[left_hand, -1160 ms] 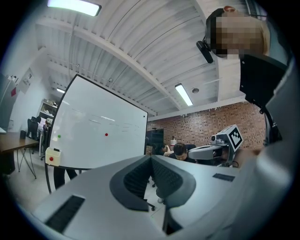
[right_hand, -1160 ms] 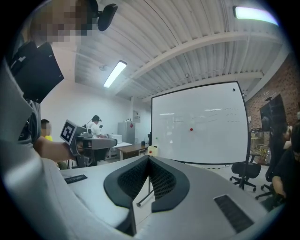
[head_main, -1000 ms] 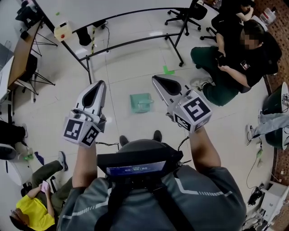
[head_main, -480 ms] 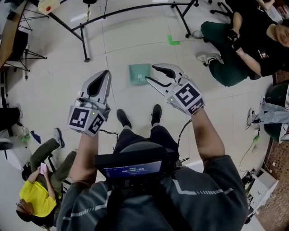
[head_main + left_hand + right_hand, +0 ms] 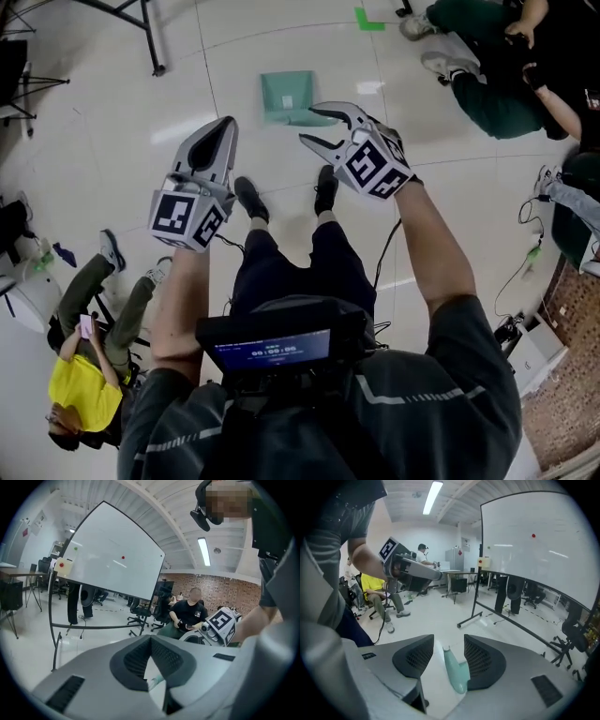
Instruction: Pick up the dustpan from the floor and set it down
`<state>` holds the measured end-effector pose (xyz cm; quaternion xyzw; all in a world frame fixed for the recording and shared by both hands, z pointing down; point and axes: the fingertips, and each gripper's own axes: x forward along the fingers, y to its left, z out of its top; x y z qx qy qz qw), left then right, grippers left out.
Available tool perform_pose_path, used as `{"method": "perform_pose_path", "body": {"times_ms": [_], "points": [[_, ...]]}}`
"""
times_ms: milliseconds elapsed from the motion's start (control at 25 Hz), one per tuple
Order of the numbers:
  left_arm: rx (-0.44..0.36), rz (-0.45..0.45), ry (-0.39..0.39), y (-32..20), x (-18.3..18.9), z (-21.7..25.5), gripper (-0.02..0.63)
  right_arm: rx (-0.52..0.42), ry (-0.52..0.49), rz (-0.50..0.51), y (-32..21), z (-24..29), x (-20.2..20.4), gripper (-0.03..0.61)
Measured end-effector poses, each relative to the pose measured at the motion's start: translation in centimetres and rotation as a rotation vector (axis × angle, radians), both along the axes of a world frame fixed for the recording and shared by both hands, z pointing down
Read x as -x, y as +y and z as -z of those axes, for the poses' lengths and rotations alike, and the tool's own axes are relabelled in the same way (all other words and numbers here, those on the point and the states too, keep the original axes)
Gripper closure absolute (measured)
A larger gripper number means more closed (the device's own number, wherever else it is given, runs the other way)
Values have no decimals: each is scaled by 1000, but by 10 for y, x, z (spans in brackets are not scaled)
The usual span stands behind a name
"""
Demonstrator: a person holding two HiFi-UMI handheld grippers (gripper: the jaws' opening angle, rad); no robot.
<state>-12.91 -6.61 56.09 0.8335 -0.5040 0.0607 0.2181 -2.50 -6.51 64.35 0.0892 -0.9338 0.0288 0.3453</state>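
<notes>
Right gripper (image 5: 309, 127): jaws have just been opening and are standing spread, pinching nothing. Its own view is showing the green dustpan (image 5: 454, 672) handle through the gap. The head view alone is showing the dustpan lying flat on the floor (image 5: 112, 141), ahead of the shoes (image 5: 251, 199). Left gripper (image 5: 223, 127): jaws are pressing together, empty.

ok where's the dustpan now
Head view, top centre: the green dustpan lies on the floor ahead of the person's shoes, its handle between the right tongs, whose jaws have just been opening.
</notes>
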Motion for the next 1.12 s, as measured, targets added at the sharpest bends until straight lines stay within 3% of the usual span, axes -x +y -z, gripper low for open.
{"method": "perform_pose_path", "body": {"times_ms": [240,440,680,800,880,1120], "points": [[57,-30,-12,-23,-13,-84,583,-19,90,81,-20,-89,1,339],[97,-37,-10,-22,-21,-123,583,-39,145,135,-19,-131,1,334],[114,-36,-6,-13,-23,-134,583,-52,160,152,-18,-145,1,341],[116,-40,-6,-16,-24,-136,583,-51,147,173,-20,-149,2,369],[114,-44,-5,-17,-24,-139,583,-52,136,207,-17,-150,4,420],[105,-33,-1,-23,-21,-126,583,-49,122,231,-18,-150,6,430]]}}
